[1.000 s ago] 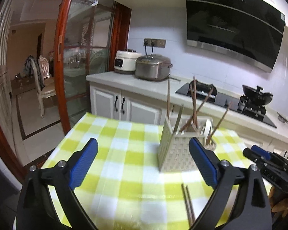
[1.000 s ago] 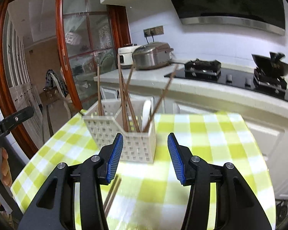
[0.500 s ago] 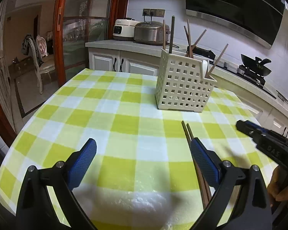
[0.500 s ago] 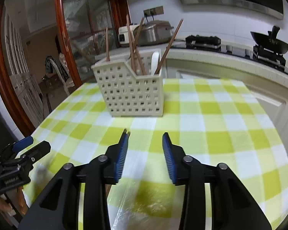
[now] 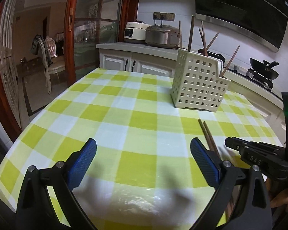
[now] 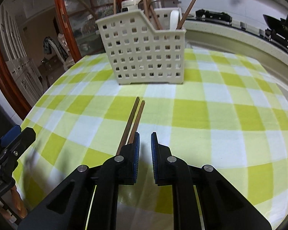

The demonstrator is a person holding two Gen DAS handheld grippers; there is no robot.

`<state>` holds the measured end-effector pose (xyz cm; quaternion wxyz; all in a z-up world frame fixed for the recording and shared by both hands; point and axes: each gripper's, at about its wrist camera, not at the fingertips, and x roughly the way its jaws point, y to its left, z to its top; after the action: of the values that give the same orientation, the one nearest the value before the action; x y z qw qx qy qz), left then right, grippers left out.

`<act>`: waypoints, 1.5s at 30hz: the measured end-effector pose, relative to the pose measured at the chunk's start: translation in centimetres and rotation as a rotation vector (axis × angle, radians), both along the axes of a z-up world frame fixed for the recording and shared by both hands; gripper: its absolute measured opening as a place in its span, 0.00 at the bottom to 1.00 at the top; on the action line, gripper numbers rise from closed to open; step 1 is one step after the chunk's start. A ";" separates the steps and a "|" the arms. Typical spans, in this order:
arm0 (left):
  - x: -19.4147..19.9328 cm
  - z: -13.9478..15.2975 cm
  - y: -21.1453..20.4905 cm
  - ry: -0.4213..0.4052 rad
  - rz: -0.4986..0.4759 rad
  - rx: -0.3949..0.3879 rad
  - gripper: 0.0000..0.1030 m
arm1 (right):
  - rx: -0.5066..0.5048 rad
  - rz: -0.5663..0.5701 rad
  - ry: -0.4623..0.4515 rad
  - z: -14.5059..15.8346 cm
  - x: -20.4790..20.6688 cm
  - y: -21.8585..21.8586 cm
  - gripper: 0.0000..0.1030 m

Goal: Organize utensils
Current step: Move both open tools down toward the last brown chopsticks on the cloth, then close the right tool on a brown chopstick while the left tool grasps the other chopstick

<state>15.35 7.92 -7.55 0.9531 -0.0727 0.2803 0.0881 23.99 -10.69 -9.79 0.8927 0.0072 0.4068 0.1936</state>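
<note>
A pair of brown chopsticks [image 6: 134,117] lies side by side on the green-checked tablecloth [image 6: 201,115], in front of a cream perforated utensil basket [image 6: 142,51] that holds several upright chopsticks. My right gripper [image 6: 145,140] hovers low over the cloth, its jaws closing to a narrow gap with nothing between them. The chopsticks run just left of its left finger and under it. My left gripper [image 5: 143,153] is wide open and empty over the near cloth, with the chopsticks [image 5: 207,134] beyond its right finger. The right gripper [image 5: 232,143] comes in from the right there.
The basket [image 5: 197,84] stands at the far right of the table. Behind it runs a counter with two rice cookers [image 5: 161,35] and a stove with a wok [image 5: 265,71]. A wood-framed glass door [image 5: 98,38] and a chair [image 5: 48,57] are at the left. A hand [image 5: 282,197] holds the right gripper.
Both grippers dropped toward the table and tilted down. The right jaws narrowed from half open to a slim gap beside the chopsticks. The left jaws stayed wide.
</note>
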 end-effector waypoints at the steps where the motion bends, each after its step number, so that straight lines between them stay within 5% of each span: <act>1: 0.0 0.0 0.0 -0.002 0.000 0.005 0.92 | -0.003 0.001 0.008 -0.1 0.1 0.2 0.12; 35: -0.3 -1.6 1.8 0.008 0.008 0.005 0.92 | -0.175 -0.003 0.026 -1.0 1.8 4.1 0.12; 37: -0.3 -1.6 1.8 0.011 0.009 0.008 0.92 | -0.189 -0.004 0.025 -1.0 1.8 4.0 0.07; 45: 0.0 -1.5 0.7 0.038 -0.018 0.016 0.92 | -0.126 -0.034 0.018 -0.5 1.4 0.8 0.06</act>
<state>15.34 8.64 -9.09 0.9489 -0.0607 0.2982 0.0830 25.38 -9.88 -10.30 0.8909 -0.0402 0.4260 0.1525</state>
